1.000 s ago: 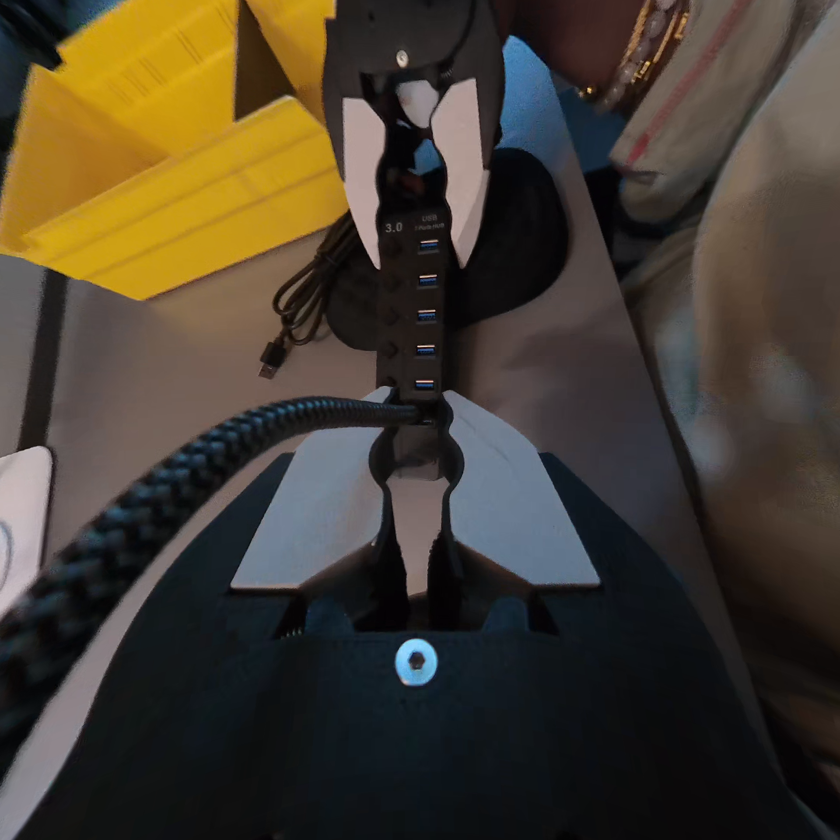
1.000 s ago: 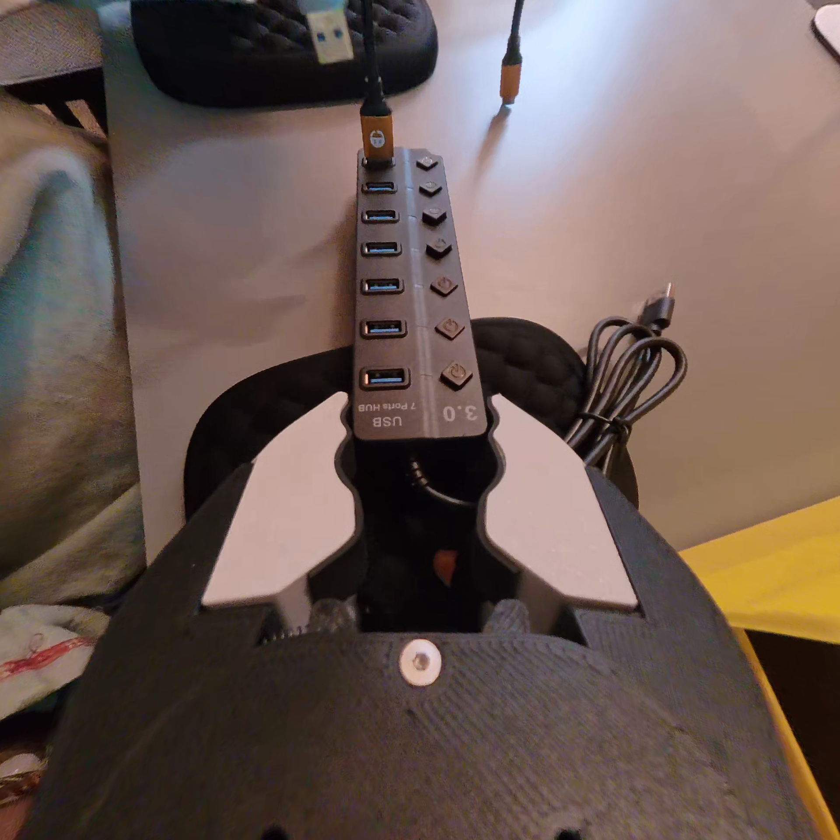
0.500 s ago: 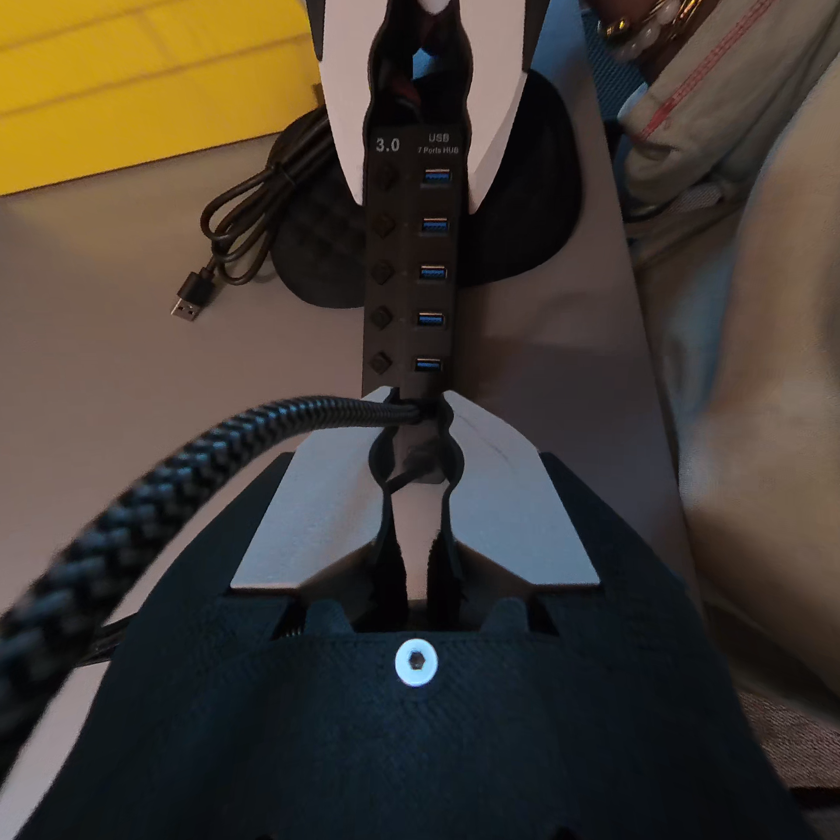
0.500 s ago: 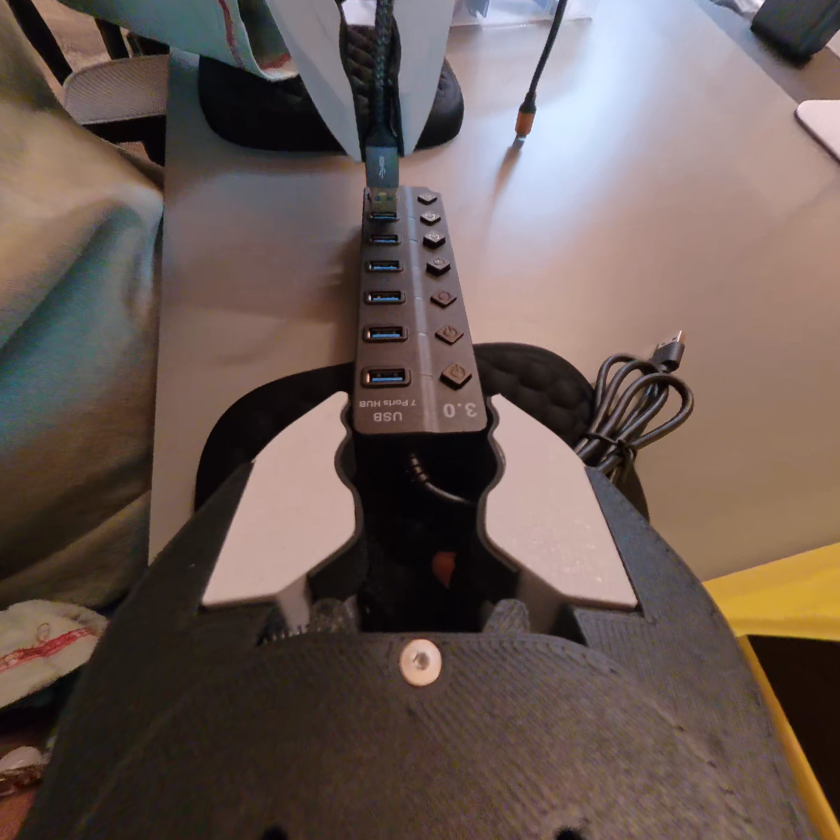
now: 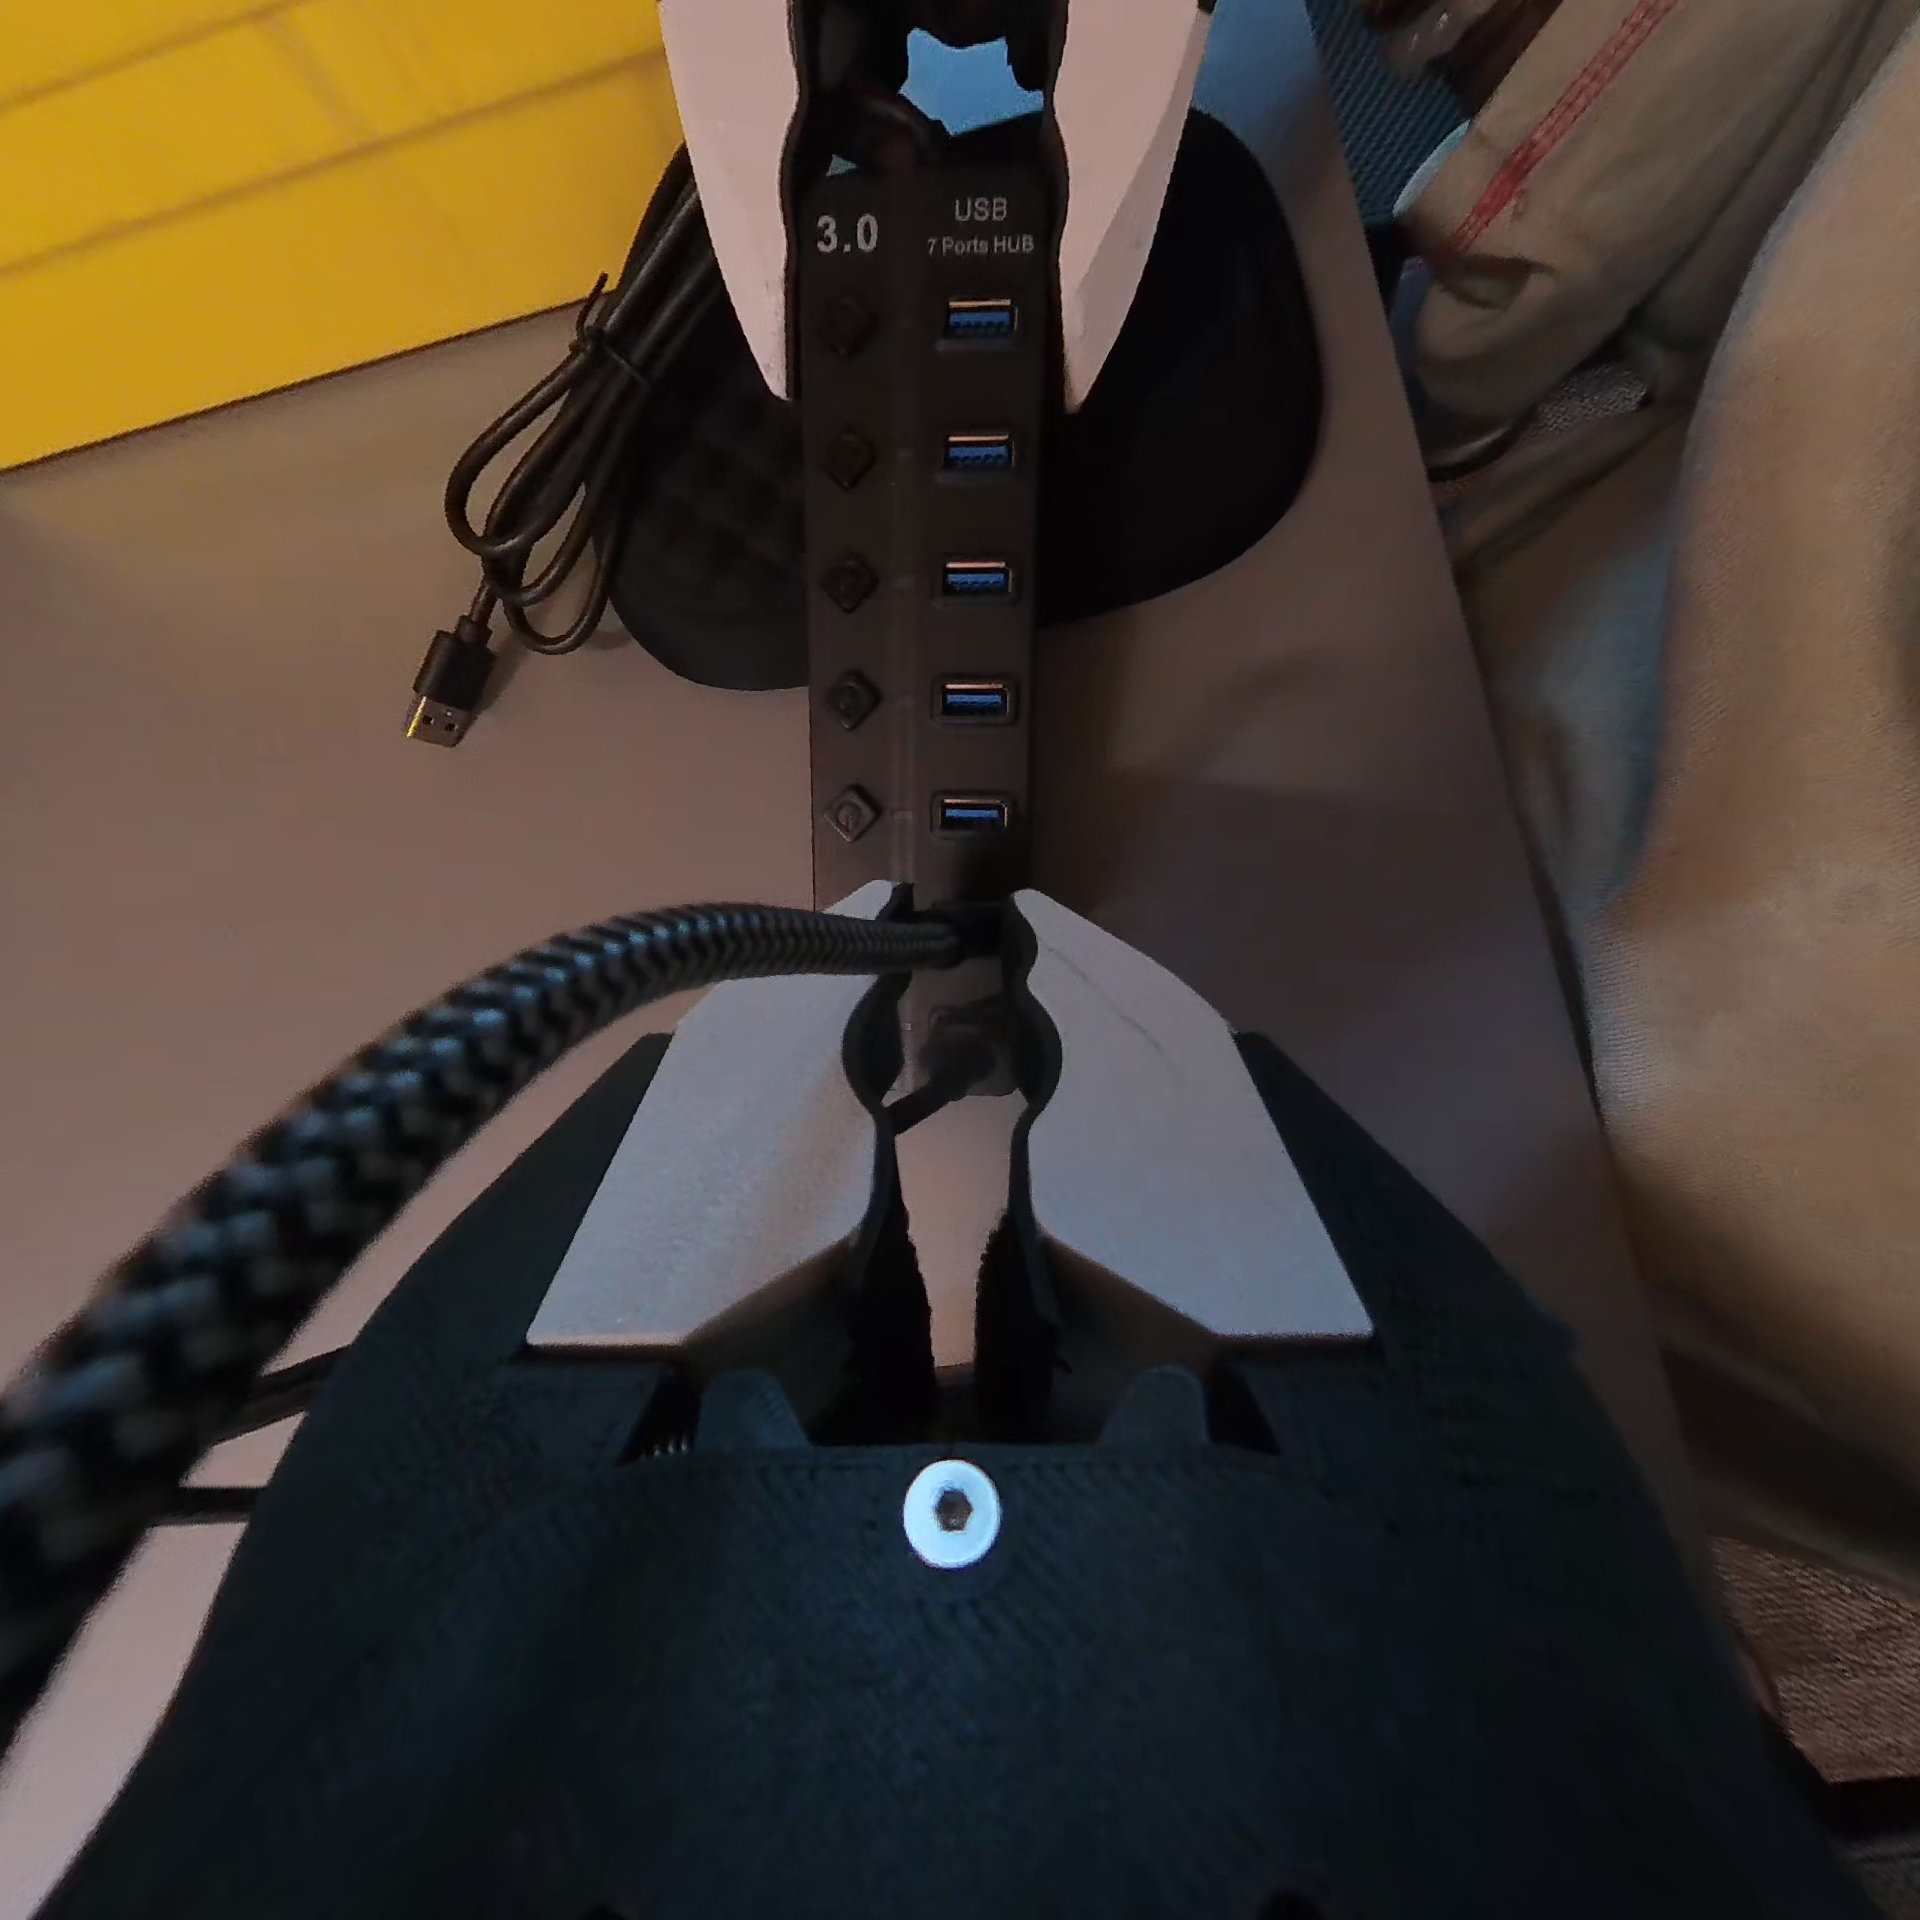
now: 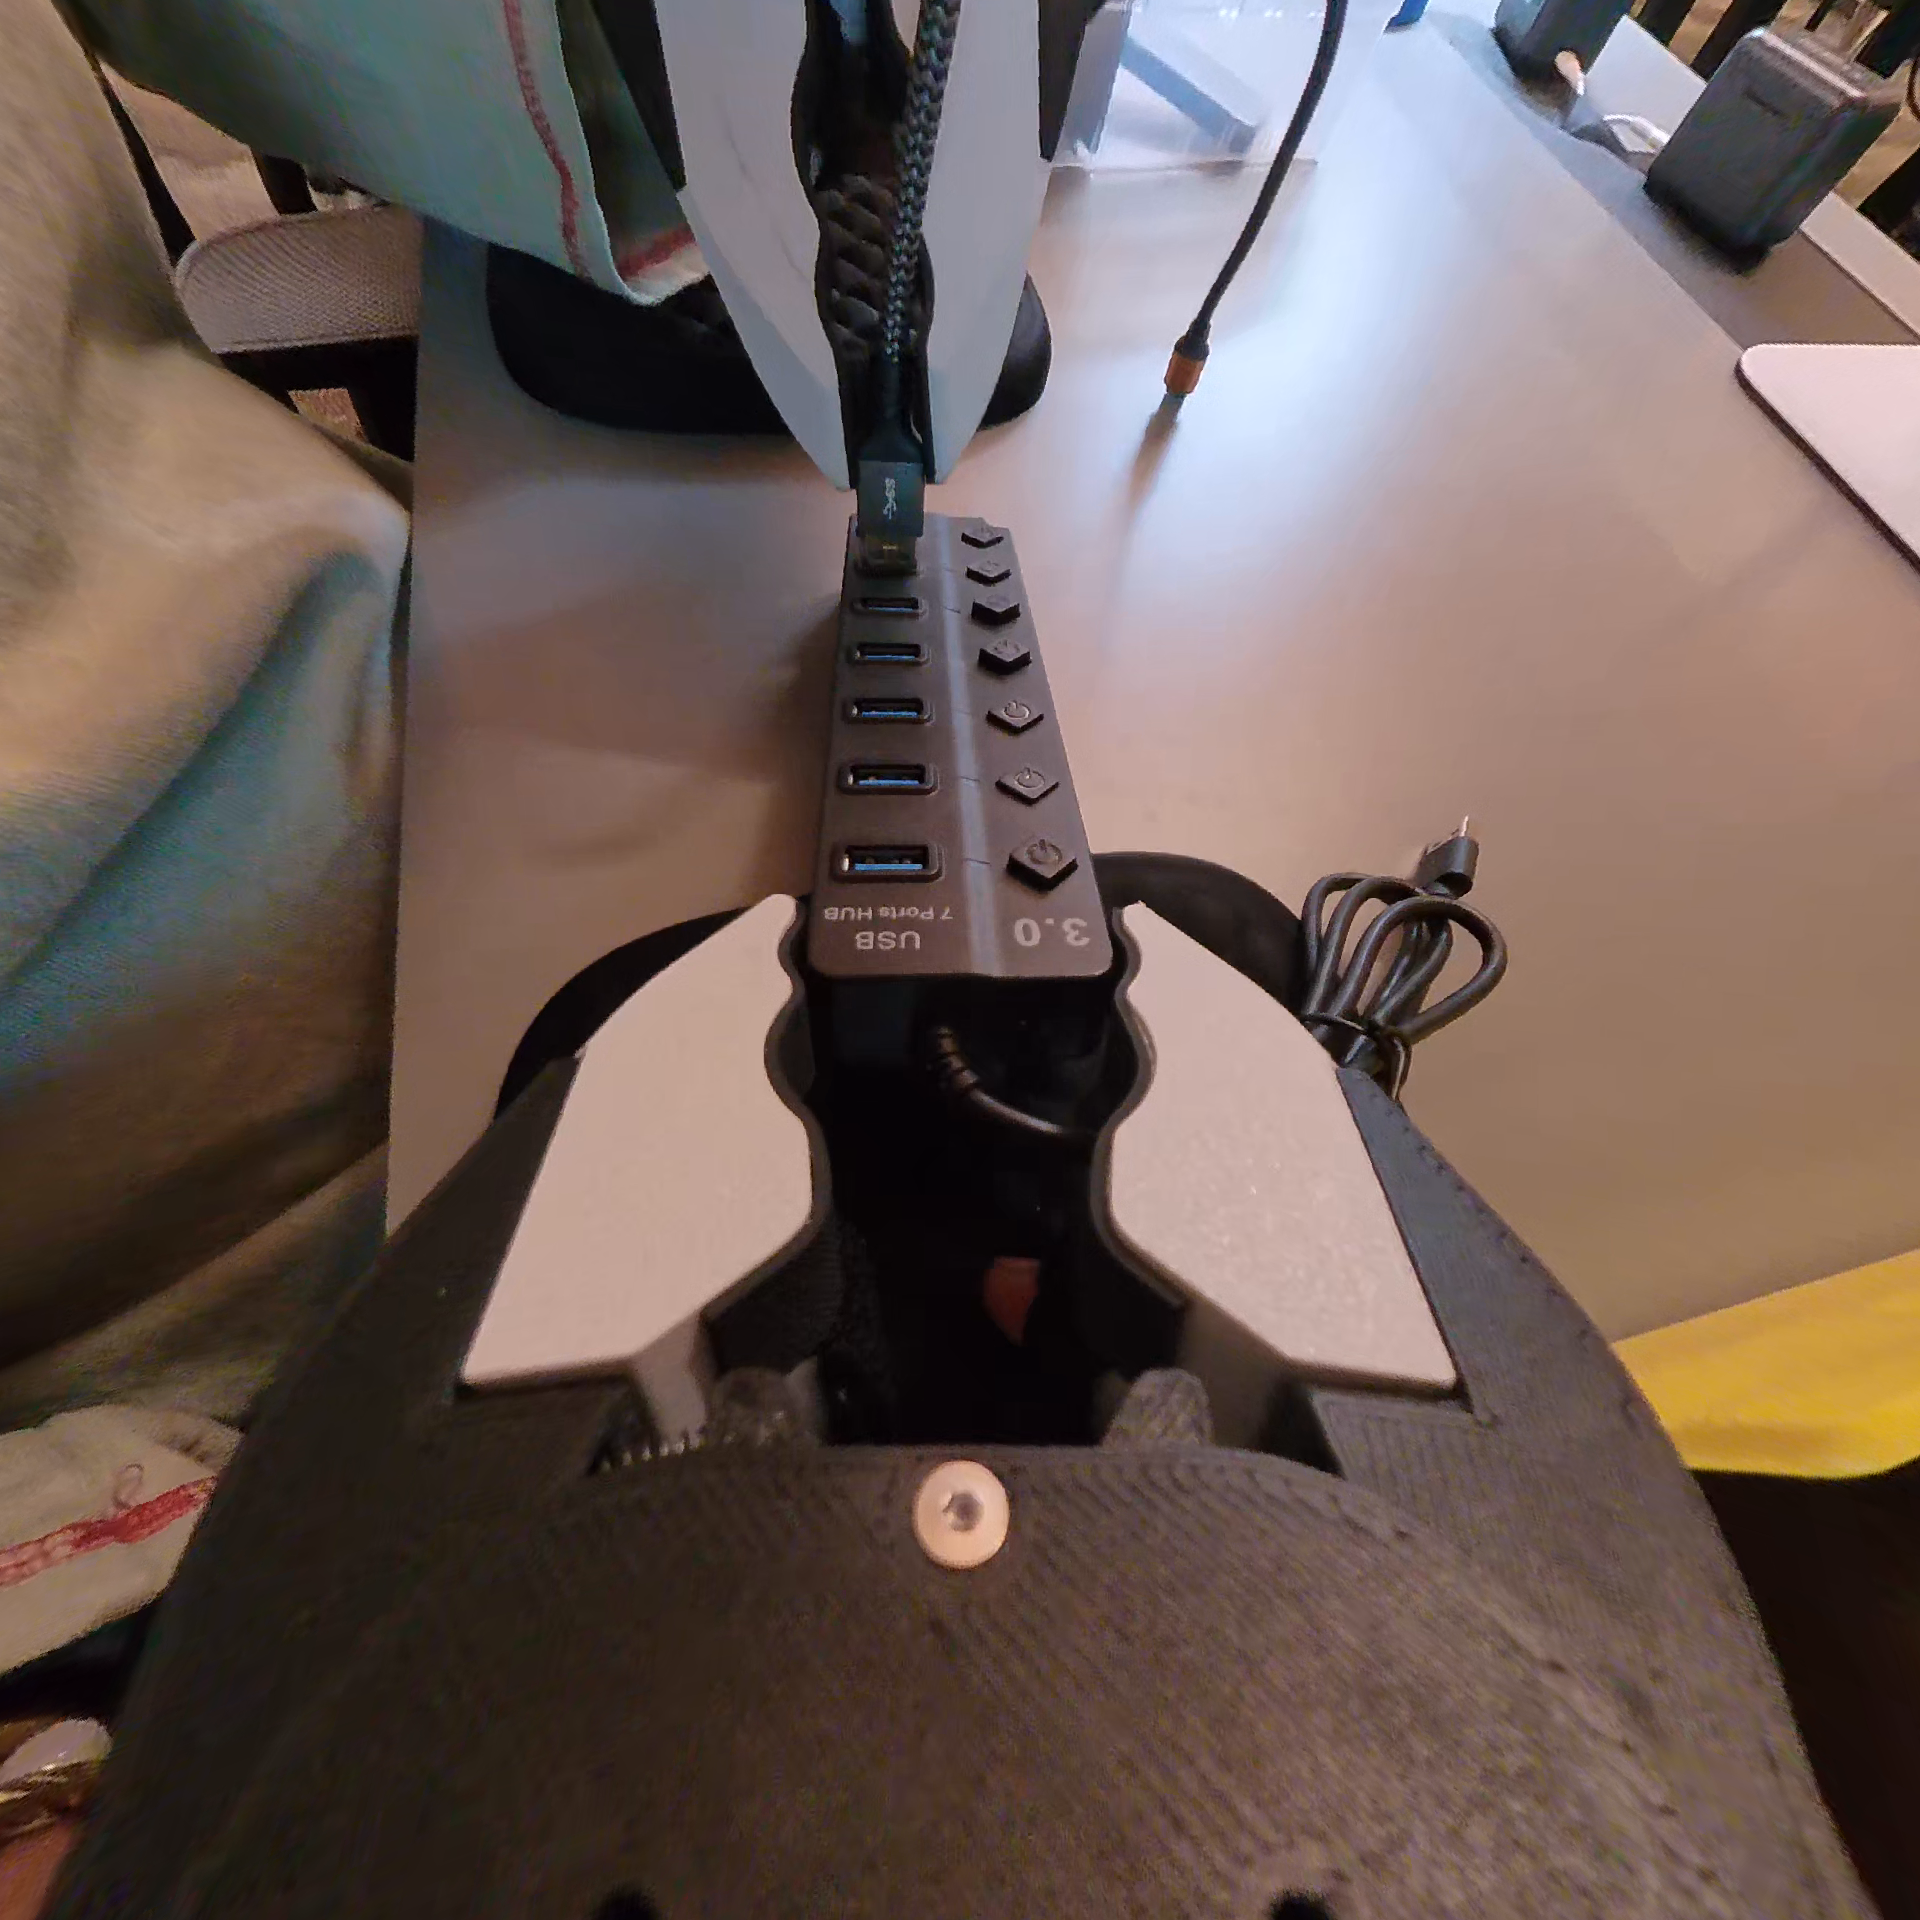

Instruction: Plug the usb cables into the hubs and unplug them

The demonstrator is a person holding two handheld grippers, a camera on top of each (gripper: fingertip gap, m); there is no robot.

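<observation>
- We have the black hub [image 6: 961, 748] clamped at its labelled end in our right gripper [image 6: 956, 935], fingers drawn in against its two sides; it juts out above the grey table [image 6: 1351, 644].
- Our left gripper [image 5: 956, 925] is pinched nearly closed on the braided cable [image 5: 644, 966] just behind its plug [image 6: 889, 504].
- What changed: a second ago an orange-collared plug sat in the far end port and our left gripper was elsewhere. Half a second ago the grey plug hung just over that end — now its metal tip has sunk into a port there.
- We judge the insertion begun but not seated, since much of the shell is still showing.
- A bundled black cable [image 5: 551, 499] lies unused beside the black pad [image 5: 1174, 447], near the yellow bin [image 5: 260, 208].
</observation>
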